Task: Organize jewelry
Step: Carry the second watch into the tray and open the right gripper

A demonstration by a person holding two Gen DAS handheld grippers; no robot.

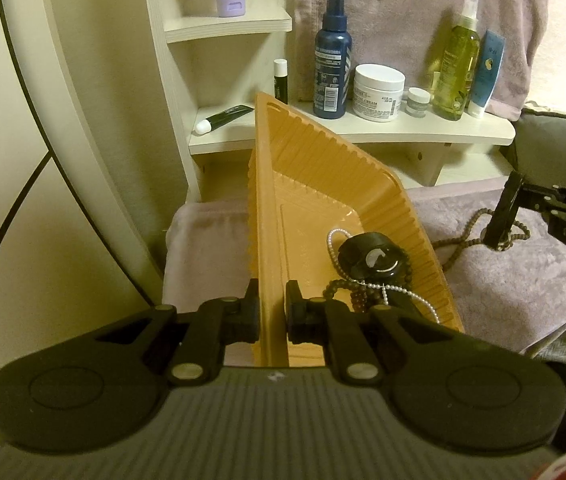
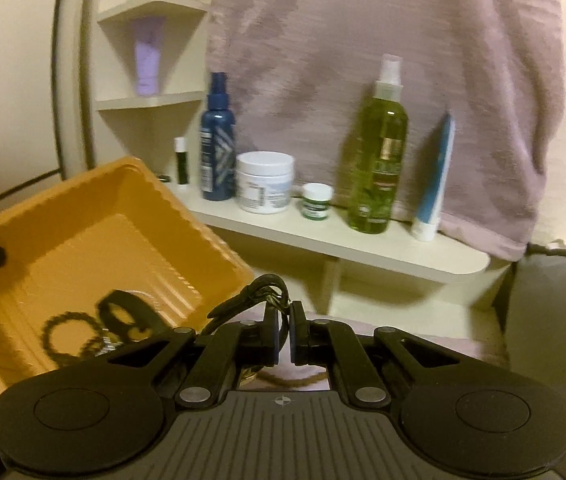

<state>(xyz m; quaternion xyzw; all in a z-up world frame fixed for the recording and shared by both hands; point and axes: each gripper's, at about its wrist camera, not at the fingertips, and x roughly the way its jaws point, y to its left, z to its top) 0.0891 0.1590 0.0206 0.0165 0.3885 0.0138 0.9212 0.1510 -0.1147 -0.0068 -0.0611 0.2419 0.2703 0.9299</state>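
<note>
My left gripper (image 1: 273,296) is shut on the side wall of a ribbed orange tray (image 1: 323,168), which it holds tilted. In the tray's low end lie a pearl necklace (image 1: 399,290), a black watch (image 1: 367,258) and a dark bead bracelet (image 1: 357,300). At the right edge of the left wrist view, my right gripper (image 1: 501,224) pinches a brown bead necklace (image 1: 467,236) that trails onto the towel. In the right wrist view, the right gripper (image 2: 283,316) is shut on the dark strand (image 2: 259,286), just right of the tray (image 2: 83,232).
A cream shelf (image 1: 423,130) behind the tray carries a blue spray bottle (image 1: 331,68), a white cream jar (image 1: 377,92), a green bottle (image 1: 457,64) and tubes. A pink towel (image 1: 503,280) covers the surface below. A round mirror frame (image 1: 43,120) stands at the left.
</note>
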